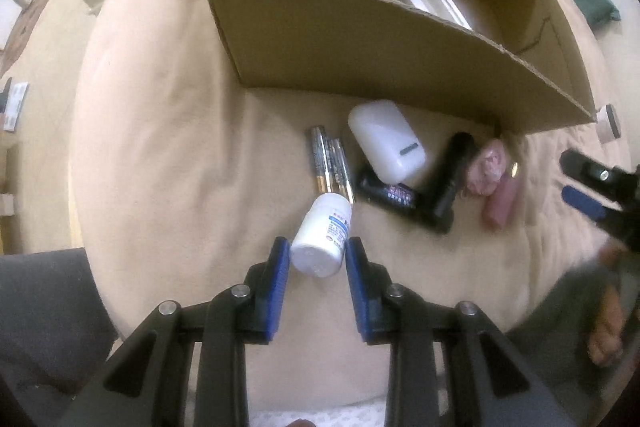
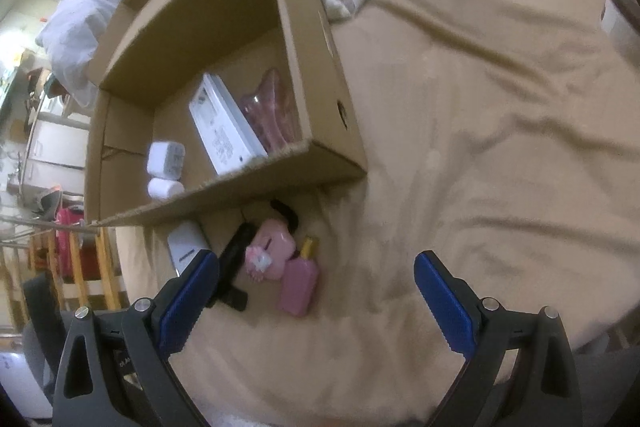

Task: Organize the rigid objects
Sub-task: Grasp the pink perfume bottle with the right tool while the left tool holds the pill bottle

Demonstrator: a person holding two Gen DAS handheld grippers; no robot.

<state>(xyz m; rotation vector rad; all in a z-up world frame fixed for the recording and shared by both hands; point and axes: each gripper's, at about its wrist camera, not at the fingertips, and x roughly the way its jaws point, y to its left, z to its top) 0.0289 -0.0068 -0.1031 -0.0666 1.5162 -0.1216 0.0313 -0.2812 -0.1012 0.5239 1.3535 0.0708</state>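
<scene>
Where bedsheet (image 1: 168, 131) creases: smooth cylindrical bottle (image 1: 322, 237)

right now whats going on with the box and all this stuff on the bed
A person with a gripper in each hand is sorting small items into a cardboard box on a beige cover. The left gripper is closed on a white pill bottle. The right gripper is open and empty above a pink bottle. Batteries, a white case and black items still lie outside the box.

two close downward wrist views, shared cardboard box (image 1: 360, 43) (image 2: 320, 163)
</scene>
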